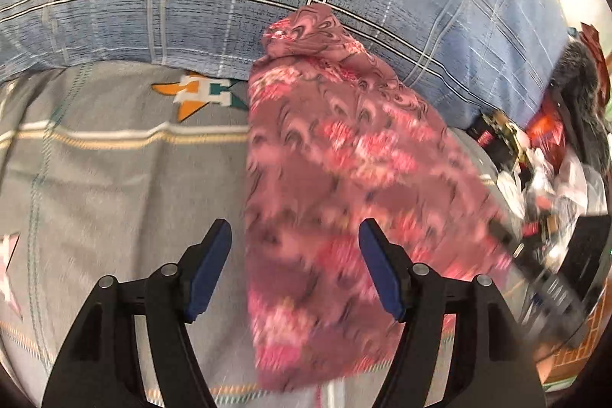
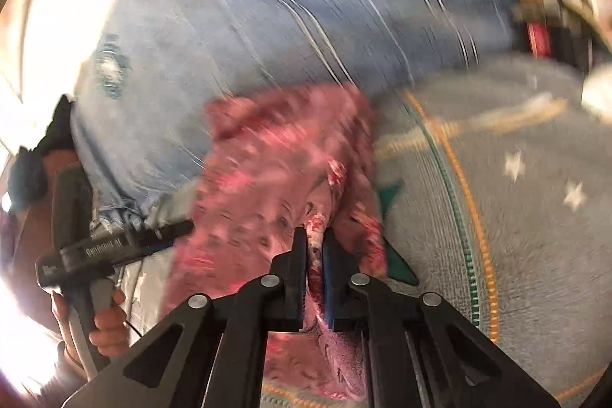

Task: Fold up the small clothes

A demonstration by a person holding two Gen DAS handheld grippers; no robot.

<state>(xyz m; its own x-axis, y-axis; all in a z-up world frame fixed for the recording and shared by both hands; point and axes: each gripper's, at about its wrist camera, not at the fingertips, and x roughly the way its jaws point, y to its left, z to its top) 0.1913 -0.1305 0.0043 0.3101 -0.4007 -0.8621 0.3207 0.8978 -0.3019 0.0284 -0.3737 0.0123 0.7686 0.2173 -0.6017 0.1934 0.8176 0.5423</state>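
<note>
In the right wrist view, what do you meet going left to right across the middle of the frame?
The person's hand holding the left tool → pink patterned garment, pinched in the right tool → grey star-print bedsheet.

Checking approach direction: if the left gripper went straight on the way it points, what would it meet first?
Probably the pink cloth, which hangs between the open left gripper's fingers; depth is blurred. The right gripper holds it.
</note>
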